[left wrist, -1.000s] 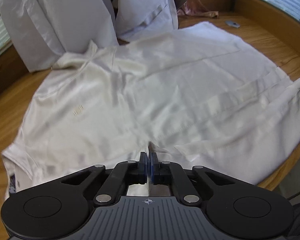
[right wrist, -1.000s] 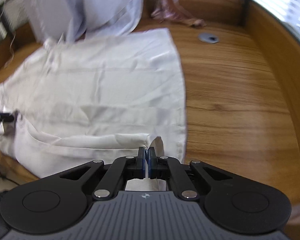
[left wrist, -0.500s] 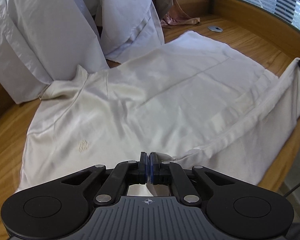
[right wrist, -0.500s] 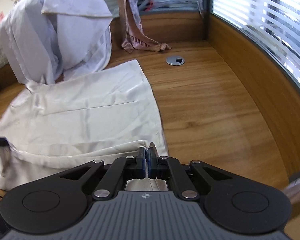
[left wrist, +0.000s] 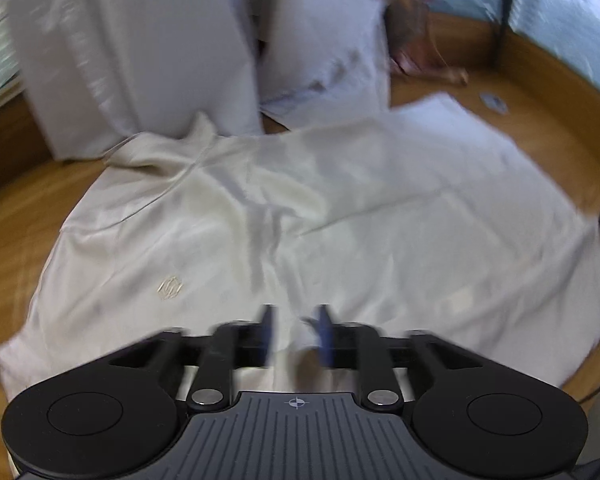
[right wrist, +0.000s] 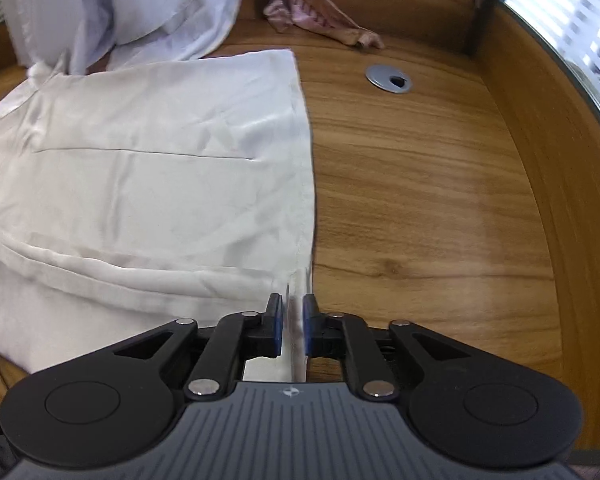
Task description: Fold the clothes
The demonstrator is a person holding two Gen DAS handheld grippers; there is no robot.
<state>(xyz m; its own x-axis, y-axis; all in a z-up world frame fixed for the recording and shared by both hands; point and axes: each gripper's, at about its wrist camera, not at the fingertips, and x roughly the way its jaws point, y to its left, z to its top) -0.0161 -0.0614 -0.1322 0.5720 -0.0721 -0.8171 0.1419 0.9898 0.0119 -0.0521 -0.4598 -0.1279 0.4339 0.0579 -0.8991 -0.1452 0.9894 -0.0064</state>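
Both the left gripper (left wrist: 293, 334) and right gripper (right wrist: 292, 330) have just been opening, releasing the cream polo shirt (left wrist: 340, 220); best lift straight off its near hem without dragging the fold.

The cream satin shirt (left wrist: 340, 216) bears a small pale-gold embroidered emblem (left wrist: 171, 288) (its lines too blurred to read), the desk of warm brown wood grain (right wrist: 420, 184) holds a silver-grey round cable grommet (right wrist: 389, 78), and a pink patterned cloth (right wrist: 312, 12) lies behind.
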